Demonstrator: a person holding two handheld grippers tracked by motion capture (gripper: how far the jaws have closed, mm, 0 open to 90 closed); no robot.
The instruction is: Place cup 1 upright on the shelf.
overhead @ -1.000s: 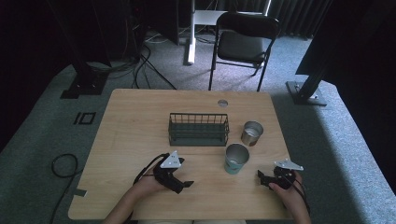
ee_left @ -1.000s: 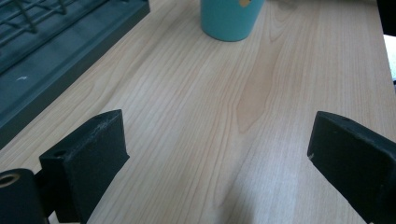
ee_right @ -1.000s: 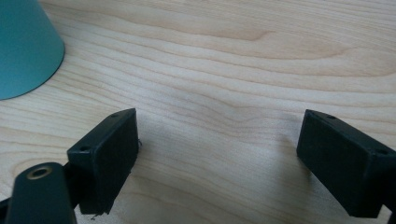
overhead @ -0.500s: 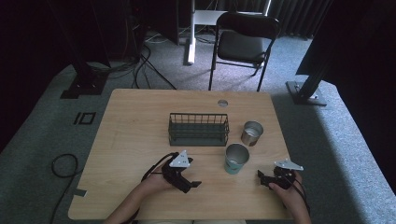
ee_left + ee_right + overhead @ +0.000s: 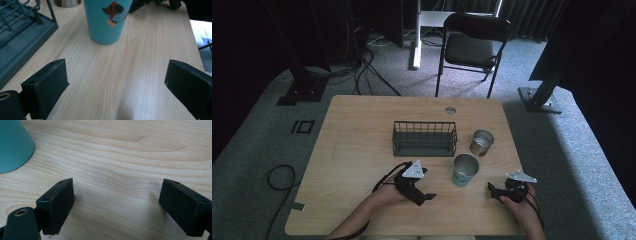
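The teal cup (image 5: pixel 465 170) stands upright on the wooden table (image 5: pixel 357 150), near its front edge, between the two grippers and just in front of the right end of the wire basket (image 5: pixel 425 138); a steel cup (image 5: pixel 482 142) stands close behind it to the right. The left gripper (image 5: pixel 428 196) sits low over the table just left of the teal cup, jaws spread wide and holding nothing (its own view shows a cartoon dog on the cup's side); the right gripper (image 5: pixel 492 188) rests near the cup's right, jaws likewise parted over bare wood.
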